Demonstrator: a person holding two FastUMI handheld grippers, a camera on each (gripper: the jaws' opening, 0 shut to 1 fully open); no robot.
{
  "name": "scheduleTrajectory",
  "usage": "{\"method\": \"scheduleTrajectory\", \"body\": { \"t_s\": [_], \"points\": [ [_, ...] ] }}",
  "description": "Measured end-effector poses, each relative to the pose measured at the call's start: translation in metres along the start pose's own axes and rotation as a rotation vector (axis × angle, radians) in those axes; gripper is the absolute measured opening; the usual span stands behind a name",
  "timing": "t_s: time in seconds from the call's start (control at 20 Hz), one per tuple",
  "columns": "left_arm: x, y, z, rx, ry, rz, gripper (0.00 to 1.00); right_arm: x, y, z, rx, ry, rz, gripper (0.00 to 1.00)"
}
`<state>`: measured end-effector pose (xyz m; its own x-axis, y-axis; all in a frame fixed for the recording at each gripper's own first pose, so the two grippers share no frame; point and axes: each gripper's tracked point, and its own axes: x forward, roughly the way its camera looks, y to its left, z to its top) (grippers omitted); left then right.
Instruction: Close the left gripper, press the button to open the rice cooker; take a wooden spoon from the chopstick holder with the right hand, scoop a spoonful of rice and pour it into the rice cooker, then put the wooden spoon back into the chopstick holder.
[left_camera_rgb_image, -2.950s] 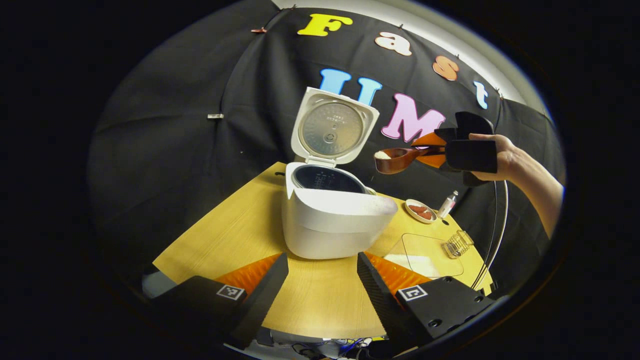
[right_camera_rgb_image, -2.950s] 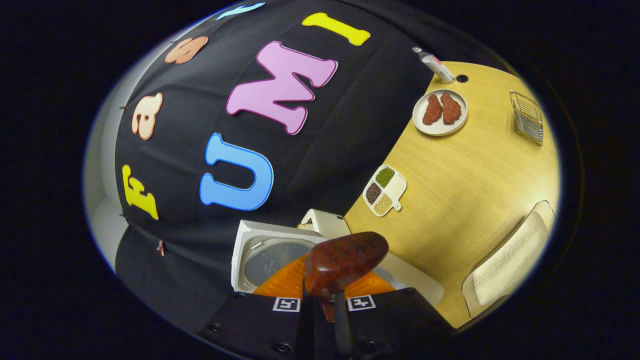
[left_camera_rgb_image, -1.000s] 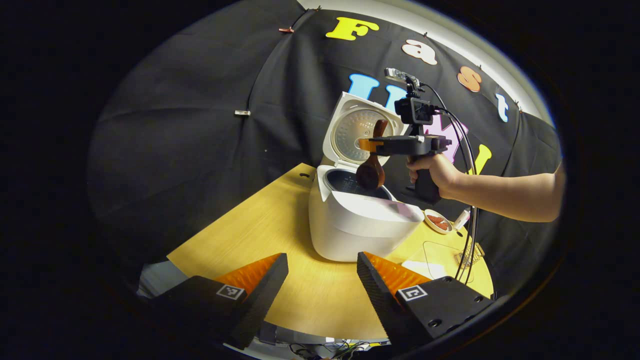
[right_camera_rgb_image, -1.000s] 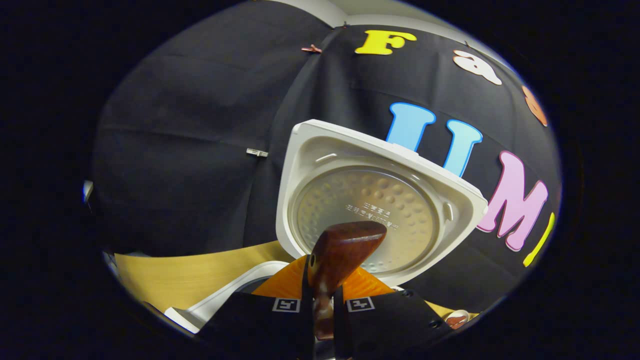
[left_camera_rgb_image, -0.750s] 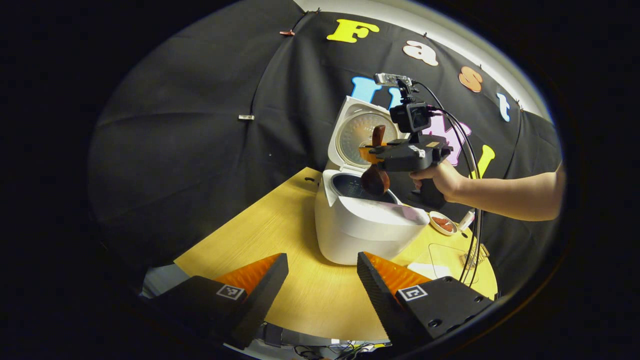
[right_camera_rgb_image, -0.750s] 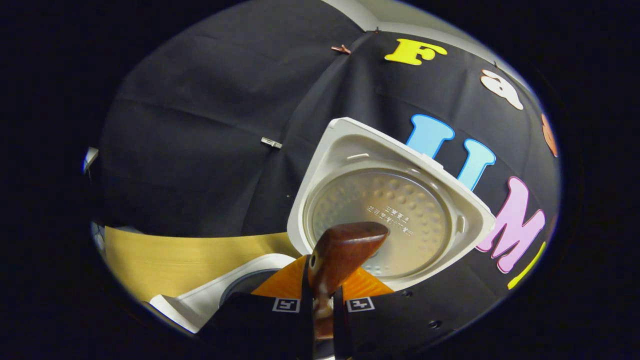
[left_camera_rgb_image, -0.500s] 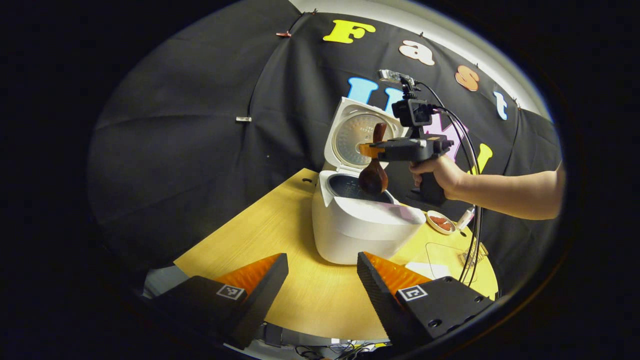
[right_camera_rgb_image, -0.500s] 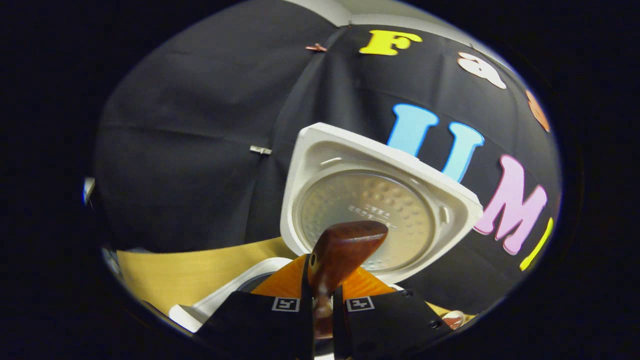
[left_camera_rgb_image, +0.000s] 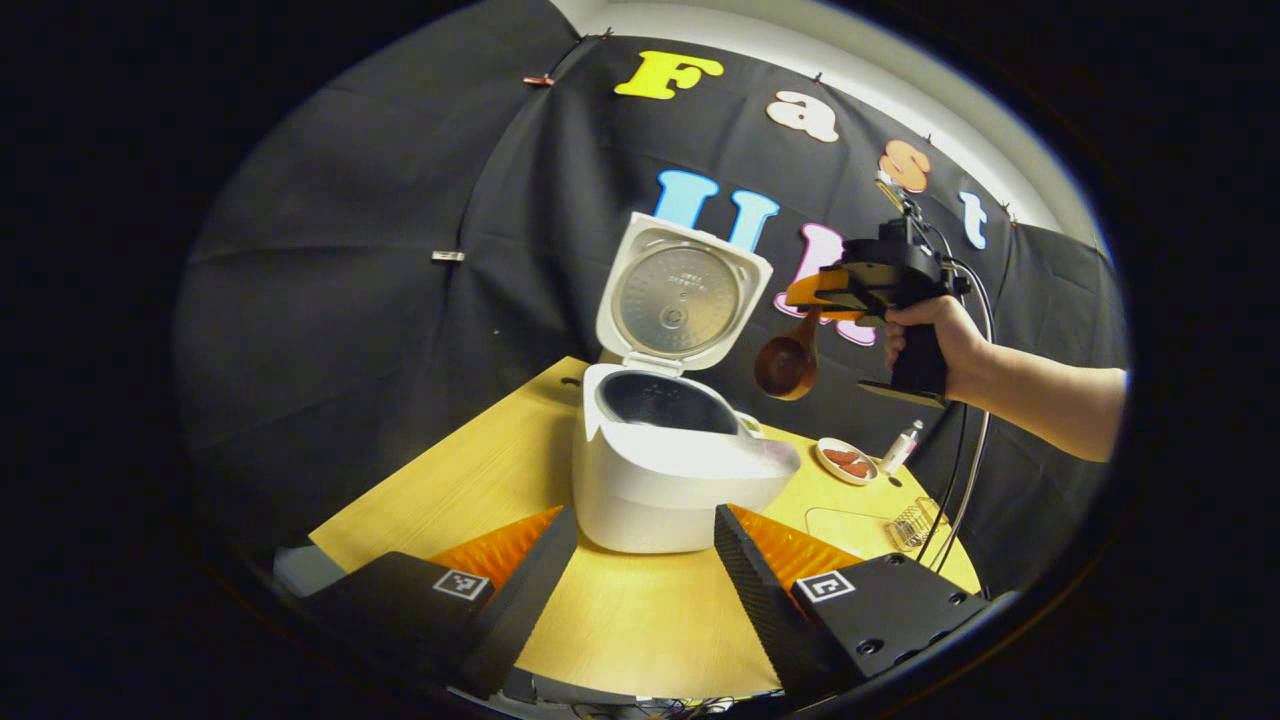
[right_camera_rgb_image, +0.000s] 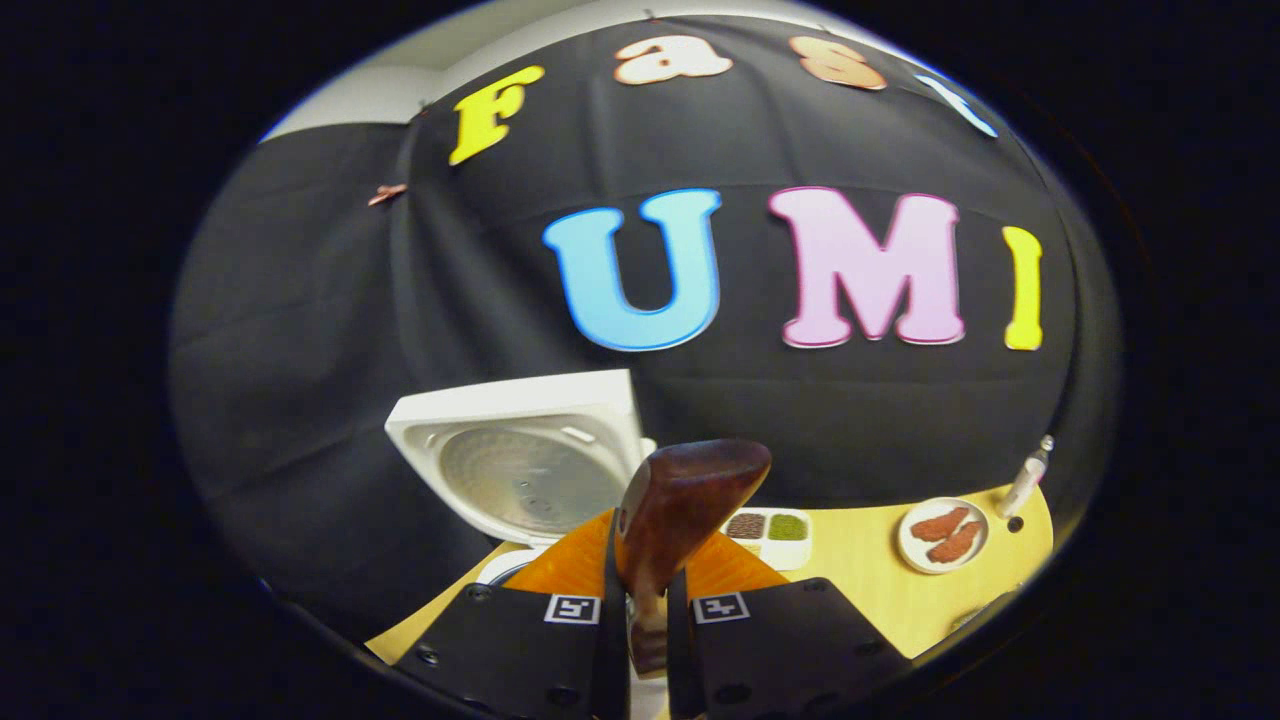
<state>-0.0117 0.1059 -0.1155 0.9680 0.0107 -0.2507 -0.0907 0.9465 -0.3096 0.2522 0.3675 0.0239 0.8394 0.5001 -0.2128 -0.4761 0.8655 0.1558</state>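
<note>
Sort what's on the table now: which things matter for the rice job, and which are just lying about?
Job:
rice cooker, lid up
wooden spoon, held in the right tongs
wire chopstick holder

Lying about:
plate with red pieces
divided dish of beans
small bottle

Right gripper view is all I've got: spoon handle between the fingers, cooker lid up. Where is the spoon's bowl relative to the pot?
Observer: In the left gripper view the wooden spoon hangs bowl-down in the air, off to the right of the rice cooker, not over its pot.
Operator: Is the left gripper holding anything?
Observer: No. The left gripper is open and empty, low in front of the cooker.
</note>
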Motion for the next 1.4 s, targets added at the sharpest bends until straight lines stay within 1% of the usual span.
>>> {"method": "scheduleTrajectory", "body": {
  "t_s": [0.2,0.3,0.4,0.5,0.6,0.75,0.8,0.85,0.9,1.05,1.15,1.25,1.4],
  "points": [
    [0.018,-0.037,0.003,0.043,0.007,-0.079,0.96,-0.053,-0.103,0.029,0.088,-0.059,-0.130,0.19],
    [0.027,-0.057,0.003,0.057,0.005,-0.103,0.96,-0.079,-0.159,0.037,0.133,-0.074,-0.194,0.19],
    [0.034,-0.080,0.004,0.062,-0.004,-0.121,0.96,-0.101,-0.212,0.042,0.143,-0.091,-0.257,0.19],
    [0.041,-0.101,0.005,0.071,-0.012,-0.131,0.96,-0.118,-0.260,0.035,0.176,-0.084,-0.305,0.19],
    [0.048,-0.117,0.002,0.072,0.002,-0.119,0.96,-0.133,-0.299,0.032,0.237,-0.091,-0.342,0.19],
    [0.056,-0.155,0.008,0.028,-0.005,-0.147,0.95,-0.149,-0.356,0.020,0.231,-0.109,-0.401,0.19],
    [0.061,-0.162,0.009,0.026,-0.008,-0.142,0.96,-0.153,-0.369,0.010,0.228,-0.098,-0.414,0.19],
    [0.066,-0.170,0.012,0.027,-0.013,-0.133,0.96,-0.156,-0.381,0.000,0.231,-0.080,-0.425,0.14],
    [0.070,-0.178,0.013,0.026,-0.016,-0.129,0.96,-0.157,-0.392,-0.011,0.239,-0.062,-0.433,0.19],
    [0.082,-0.201,0.009,0.024,0.000,-0.127,0.96,-0.156,-0.424,-0.042,0.254,-0.016,-0.452,0.19],
    [0.086,-0.212,0.009,0.049,0.004,-0.118,0.96,-0.154,-0.437,-0.061,0.257,0.012,-0.461,0.19],
    [0.087,-0.216,0.015,0.081,-0.011,-0.093,0.96,-0.152,-0.451,-0.074,0.260,0.028,-0.475,0.19],
    [0.088,-0.219,0.018,0.077,-0.019,-0.070,0.96,-0.147,-0.464,-0.099,0.298,0.061,-0.484,0.19]
  ]
}}
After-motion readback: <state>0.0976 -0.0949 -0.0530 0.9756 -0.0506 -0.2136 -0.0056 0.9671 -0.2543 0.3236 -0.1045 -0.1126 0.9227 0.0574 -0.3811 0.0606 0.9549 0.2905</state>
